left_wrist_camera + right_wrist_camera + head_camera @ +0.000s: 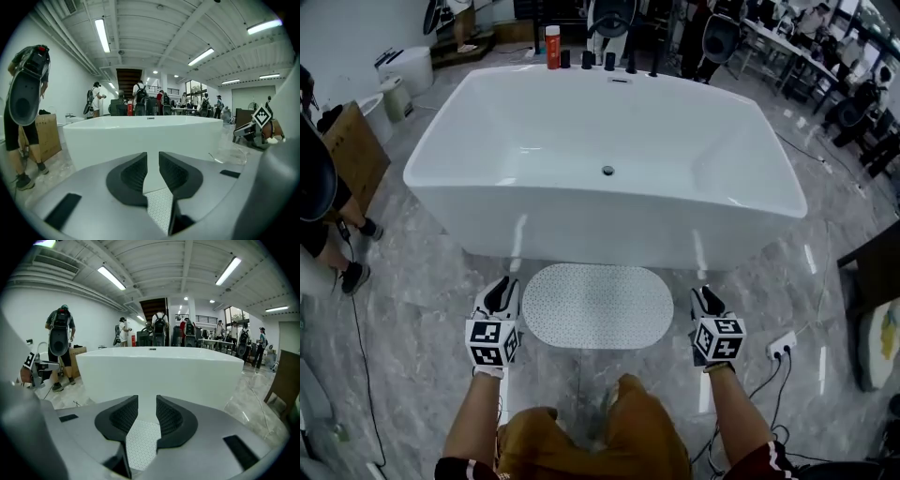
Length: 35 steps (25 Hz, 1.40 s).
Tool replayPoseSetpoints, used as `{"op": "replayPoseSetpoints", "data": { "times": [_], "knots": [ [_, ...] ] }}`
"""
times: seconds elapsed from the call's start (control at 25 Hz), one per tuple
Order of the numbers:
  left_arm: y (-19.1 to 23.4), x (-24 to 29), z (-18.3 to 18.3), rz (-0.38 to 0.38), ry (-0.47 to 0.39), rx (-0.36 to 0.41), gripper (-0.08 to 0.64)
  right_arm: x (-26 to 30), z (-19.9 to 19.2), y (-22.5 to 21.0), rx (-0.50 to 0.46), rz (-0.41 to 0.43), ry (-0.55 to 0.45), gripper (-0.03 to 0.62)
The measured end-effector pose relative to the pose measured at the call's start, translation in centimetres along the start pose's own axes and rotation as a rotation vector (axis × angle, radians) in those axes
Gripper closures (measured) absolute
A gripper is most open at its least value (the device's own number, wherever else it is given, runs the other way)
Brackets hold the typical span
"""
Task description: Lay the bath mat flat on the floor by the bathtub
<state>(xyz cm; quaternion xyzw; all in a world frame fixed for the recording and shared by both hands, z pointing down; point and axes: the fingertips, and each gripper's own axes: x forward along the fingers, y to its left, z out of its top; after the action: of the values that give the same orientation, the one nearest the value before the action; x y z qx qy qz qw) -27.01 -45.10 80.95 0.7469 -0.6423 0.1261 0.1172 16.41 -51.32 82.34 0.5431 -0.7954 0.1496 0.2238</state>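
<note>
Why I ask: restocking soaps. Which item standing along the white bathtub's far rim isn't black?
The orange-red, white-capped bottle at the row's left end; the others are black and shorter.

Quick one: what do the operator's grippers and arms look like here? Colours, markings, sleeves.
The left gripper and right gripper match: smooth grey housings with small black rectangular insets, and curved black jaws lined with ribbed pads. Each carries a cube faced with black-and-white square markers. The forearms are bare, with short dark red sleeves above them.
</note>
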Motion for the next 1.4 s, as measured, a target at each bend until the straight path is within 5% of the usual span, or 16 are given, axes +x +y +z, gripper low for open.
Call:
{"op": "replayPoseSetpoints", "data": {
  "times": [0.36, 0.64, 0.92, 1.16, 1.4],
  "knots": [
    [-2.6, -7.5, 17.4, -0.011, -0.056, -0.059, 0.469, -10.4, 16.2, 0.4, 0.075, -0.047, -0.087, 0.453],
    [-4.9, -12.6, 28.5, 0.023, -0.046, -0.053, 0.469, -19.1, 24.3, -0.5, 0.127, -0.041, -0.106, 0.453],
    [-6.2, -16.9, 39.4, 0.037, -0.127, -0.075, 0.469, -26.1, 32.6, -1.3, 0.137, -0.028, -0.17, 0.453],
    [-6.6, -20.7, 44.7, 0.035, -0.223, -0.07, 0.469, -30.6, 37.6, -0.9, 0.096, -0.017, -0.247, 0.453],
    [-8.2, -25.1, 45.5, -0.039, -0.236, -0.045, 0.469, -35.1, 37.5, 1.4, 0.095, -0.026, -0.268, 0.453]
  ]
}}
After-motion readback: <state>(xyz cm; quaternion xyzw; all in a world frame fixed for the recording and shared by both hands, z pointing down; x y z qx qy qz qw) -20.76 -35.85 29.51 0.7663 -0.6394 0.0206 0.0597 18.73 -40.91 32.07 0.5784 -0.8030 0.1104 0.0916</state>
